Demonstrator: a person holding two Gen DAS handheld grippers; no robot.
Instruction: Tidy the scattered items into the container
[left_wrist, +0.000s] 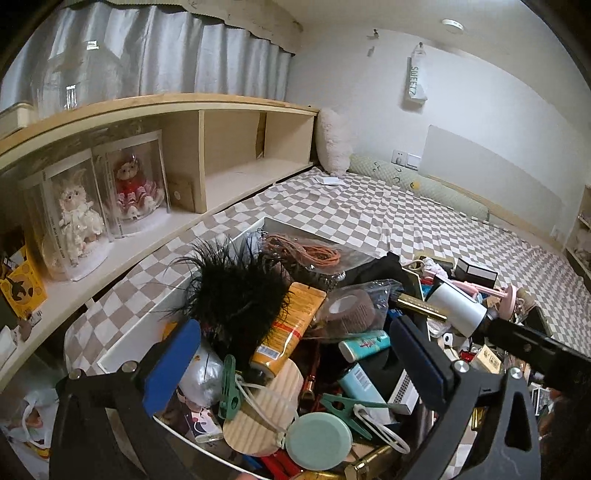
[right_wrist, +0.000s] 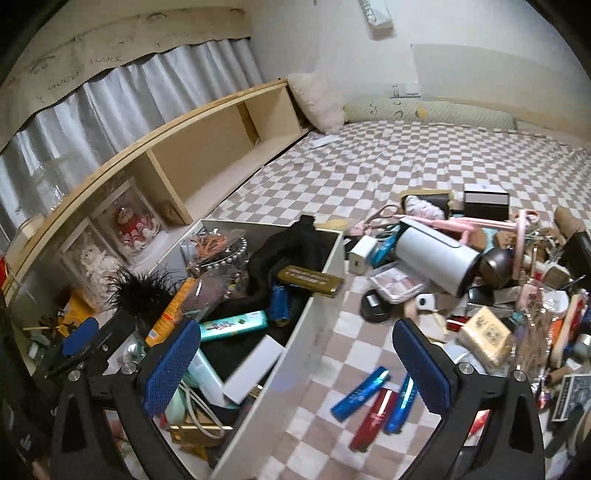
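Observation:
A white box (right_wrist: 314, 325) on the checkered bed is heaped with small items: a black feather puff (left_wrist: 236, 288), an orange tube (left_wrist: 288, 328), a teal tube (right_wrist: 234, 325), a gold bar (right_wrist: 310, 281). My left gripper (left_wrist: 295, 362) is open and empty, hovering over the box's contents. My right gripper (right_wrist: 295, 365) is open and empty above the box's right wall. Two blue tubes (right_wrist: 360, 393) and a red tube (right_wrist: 373, 419) lie on the bed just right of the box. A white cylinder (right_wrist: 436, 254) tops a scattered pile further right.
A wooden shelf (left_wrist: 221, 147) with boxed dolls (left_wrist: 136, 184) runs along the bed's left side. Pillows (left_wrist: 334, 142) lie at the far end. A cluttered pile with a black box (right_wrist: 485, 201) and a tan box (right_wrist: 487, 338) covers the right.

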